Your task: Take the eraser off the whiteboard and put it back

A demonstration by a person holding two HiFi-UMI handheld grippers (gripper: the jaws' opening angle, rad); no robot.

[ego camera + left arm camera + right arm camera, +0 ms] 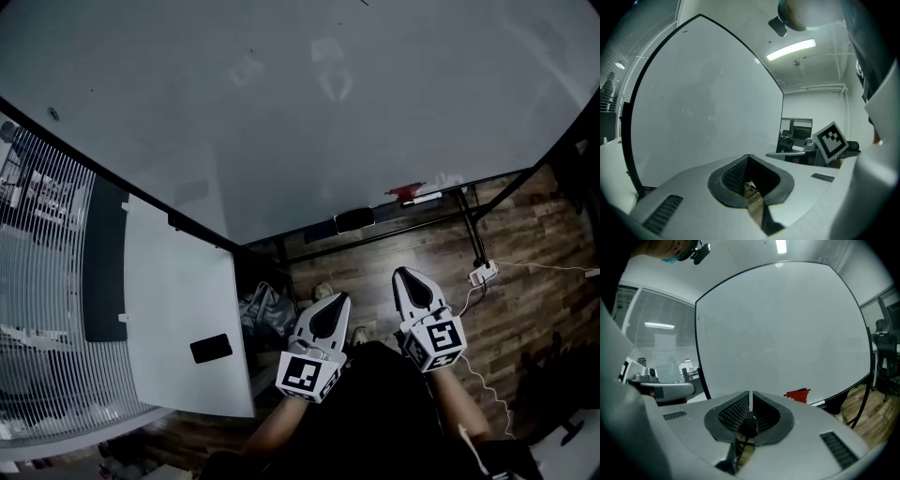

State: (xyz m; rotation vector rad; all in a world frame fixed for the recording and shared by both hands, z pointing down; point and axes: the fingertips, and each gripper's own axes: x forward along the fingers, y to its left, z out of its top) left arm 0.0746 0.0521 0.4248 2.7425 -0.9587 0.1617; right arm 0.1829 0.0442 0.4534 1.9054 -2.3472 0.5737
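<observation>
Whiteboard (281,112): big, white and wiped clean, in a thin dark frame on a black stand. It fills most of my head view and stands ahead of both my tools.
Floor (525,281): brown wood planks under the board.
Side panel (178,300): a smaller white board to my left, with a black rectangle (211,349) stuck on its face.
Left gripper (341,298): held low in front of me and pointed at the board. Its jaws are together at the tips, with nothing between them.
Right gripper (401,272): beside the left one and apart from the board. Its jaws are closed tip to tip and empty.
Eraser (405,192): a small red block with a jagged, stepped top outline. It sits on the board's face right at the bottom edge, toward my right, ahead of my right gripper and well apart from it.
Marker (424,198): a thin white stick just right of the eraser, lying along the board's bottom edge.
</observation>
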